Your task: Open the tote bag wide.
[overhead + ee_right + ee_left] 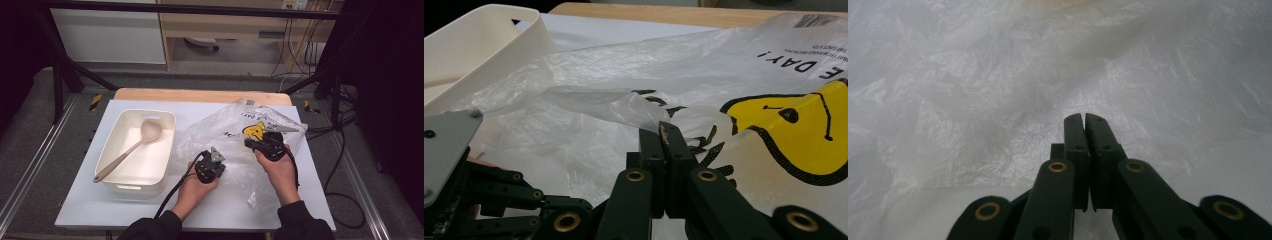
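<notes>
A crumpled clear plastic bag [240,125] with a yellow smiley face and black lettering lies on the right half of the white table top. My right gripper [251,144] is over the bag's middle. In the right gripper view the jaws are shut on a raised fold of the film [644,107] at the gripper [660,127]. My left gripper [212,162] sits at the bag's near left edge. Its jaws are shut at the gripper [1084,120], with bag film [973,75] close behind; I cannot tell whether any film is pinched between them.
A cream plastic bin [111,147] stands on the left of the table with a beige spoon [142,136] lying in it, bowl toward the far end. The bin's wall [474,45] rises to the left in the right gripper view. Black cables trail off the table's near and right sides.
</notes>
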Motion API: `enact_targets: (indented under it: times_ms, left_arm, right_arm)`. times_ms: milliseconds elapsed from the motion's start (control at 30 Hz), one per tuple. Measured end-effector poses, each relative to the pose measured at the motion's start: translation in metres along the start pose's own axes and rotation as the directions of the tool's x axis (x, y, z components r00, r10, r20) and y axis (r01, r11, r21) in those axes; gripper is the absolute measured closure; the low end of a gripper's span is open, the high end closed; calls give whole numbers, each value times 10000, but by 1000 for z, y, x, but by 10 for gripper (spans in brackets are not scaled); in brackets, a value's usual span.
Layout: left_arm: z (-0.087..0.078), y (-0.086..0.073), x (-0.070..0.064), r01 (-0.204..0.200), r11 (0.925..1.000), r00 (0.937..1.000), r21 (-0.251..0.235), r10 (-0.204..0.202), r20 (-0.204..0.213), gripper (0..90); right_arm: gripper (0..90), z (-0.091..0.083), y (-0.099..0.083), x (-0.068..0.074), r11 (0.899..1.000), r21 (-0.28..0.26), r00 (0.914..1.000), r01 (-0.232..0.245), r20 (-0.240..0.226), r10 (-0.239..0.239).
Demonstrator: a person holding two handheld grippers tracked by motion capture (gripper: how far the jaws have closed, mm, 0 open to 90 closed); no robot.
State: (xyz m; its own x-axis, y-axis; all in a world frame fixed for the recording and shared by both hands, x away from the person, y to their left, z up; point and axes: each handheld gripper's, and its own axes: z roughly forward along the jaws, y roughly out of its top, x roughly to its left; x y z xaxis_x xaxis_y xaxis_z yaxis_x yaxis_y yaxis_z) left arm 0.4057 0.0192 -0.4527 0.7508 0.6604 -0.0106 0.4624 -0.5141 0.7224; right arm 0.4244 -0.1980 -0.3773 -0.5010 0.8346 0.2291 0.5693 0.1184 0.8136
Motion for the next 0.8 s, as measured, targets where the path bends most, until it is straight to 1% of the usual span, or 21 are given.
enact_targets:
  times_ms: [67,133,200,367,467,533,633,800]
  left_arm:
    - [1,0,1,-73,10000,10000,-13,73,0,899]
    - [1,0,2,-94,9999,9999,-51,95,97,900]
    - [2,0,4,-186,9998,9997,-96,187,173,900]
    - [2,-1,7,-192,9998,9989,-108,197,425,900]
    - [2,-1,8,-216,9997,9987,-124,221,468,900]
    - [2,-1,9,-229,9997,9984,-126,236,504,900]
    - [3,2,11,-327,9995,9976,38,324,619,900]
    - [3,3,10,-517,9986,9972,117,510,547,900]
  right_arm:
    - [900,-2,2,0,10000,-95,10000,7,62,-7]
    - [900,-5,4,0,9997,-262,9998,-24,207,30]
    - [900,-7,6,1,9996,-291,9996,3,288,6]
    - [900,-13,14,5,9991,-379,9988,187,456,-170]
    - [900,-15,21,6,9989,-383,9982,271,547,-250]
    - [900,-16,26,7,9983,-397,9974,418,597,-394]
    - [900,-19,35,6,9979,-564,9978,324,602,-290]
    - [900,-25,48,8,9958,-864,9976,304,639,-249]
